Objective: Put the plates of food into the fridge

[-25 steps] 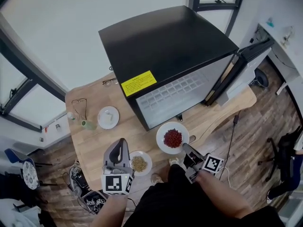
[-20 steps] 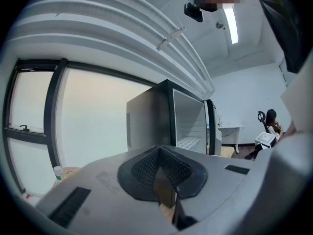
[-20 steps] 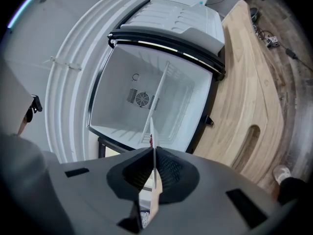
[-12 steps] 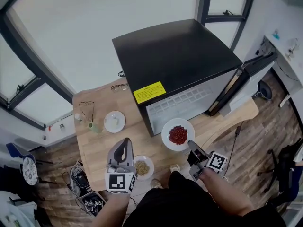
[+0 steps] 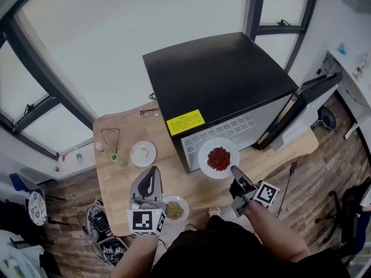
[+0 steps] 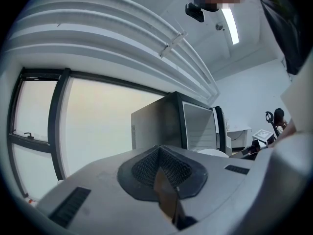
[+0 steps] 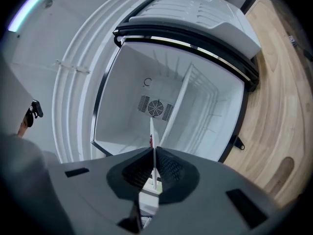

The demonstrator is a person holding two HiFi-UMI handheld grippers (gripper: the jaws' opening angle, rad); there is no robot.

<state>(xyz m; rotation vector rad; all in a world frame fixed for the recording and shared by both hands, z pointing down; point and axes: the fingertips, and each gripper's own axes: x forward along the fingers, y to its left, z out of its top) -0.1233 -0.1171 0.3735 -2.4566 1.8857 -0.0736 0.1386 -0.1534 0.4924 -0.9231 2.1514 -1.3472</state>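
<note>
A white plate of red food hangs level in front of the open black fridge, and my right gripper is shut on its near rim. In the right gripper view the plate shows edge-on between the pads, pointing into the white fridge interior. A second plate with brownish food lies on the wooden table near its front edge, to the right of my left gripper. The left gripper is held above the table with its jaws together and nothing between them.
The fridge door stands open to the right. A small white plate, a green bottle and glasses lie on the table's left part. Bags and cables sit on the floor at the left.
The right gripper has carried the plate of red food up and closer to the fridge opening. The left gripper has risen a little. The brownish plate has stayed on the table.
</note>
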